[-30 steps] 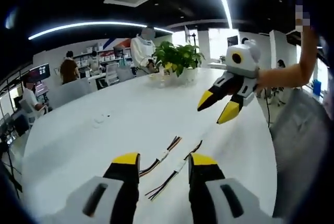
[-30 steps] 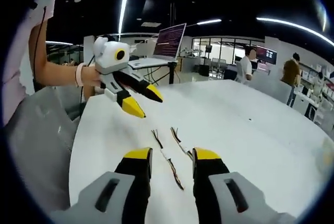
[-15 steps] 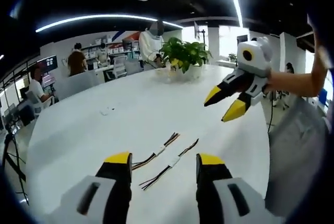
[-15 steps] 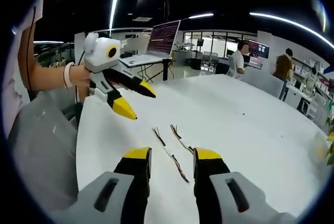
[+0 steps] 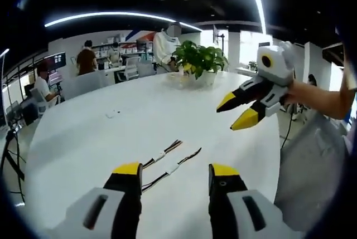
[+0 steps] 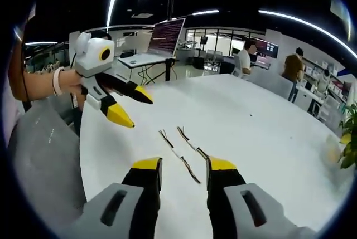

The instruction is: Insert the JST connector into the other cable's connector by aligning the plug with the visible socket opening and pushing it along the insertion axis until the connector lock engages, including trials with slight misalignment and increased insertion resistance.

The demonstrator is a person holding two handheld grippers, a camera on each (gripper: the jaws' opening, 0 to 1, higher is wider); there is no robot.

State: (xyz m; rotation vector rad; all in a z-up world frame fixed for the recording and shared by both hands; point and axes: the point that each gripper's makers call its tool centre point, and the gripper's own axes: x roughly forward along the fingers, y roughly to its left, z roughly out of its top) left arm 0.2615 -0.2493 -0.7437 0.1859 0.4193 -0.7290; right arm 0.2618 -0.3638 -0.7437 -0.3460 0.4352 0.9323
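Two thin multicoloured cables with small white JST connectors at mid-length lie side by side on the white table. In the left gripper view they are the far cable (image 5: 163, 153) and the near cable (image 5: 173, 169), just beyond my left gripper (image 5: 174, 170), which is open and holds nothing. The right gripper (image 5: 239, 110) hangs open above the table at the right. In the right gripper view the cables (image 6: 177, 155) (image 6: 192, 145) lie ahead of my open right gripper (image 6: 183, 165). The left gripper (image 6: 128, 107) hovers open at the upper left, held by a hand.
A potted plant (image 5: 196, 61) stands at the table's (image 5: 100, 138) far side, with a small object (image 5: 113, 114) on the table. Several people sit at desks behind. A laptop on a stand (image 6: 159, 41) is beyond the table's edge. Grey clothing (image 6: 42, 166) borders the table.
Both views have shifted slightly with the hands. The cables lie where they were, and both grippers stay open above the table.
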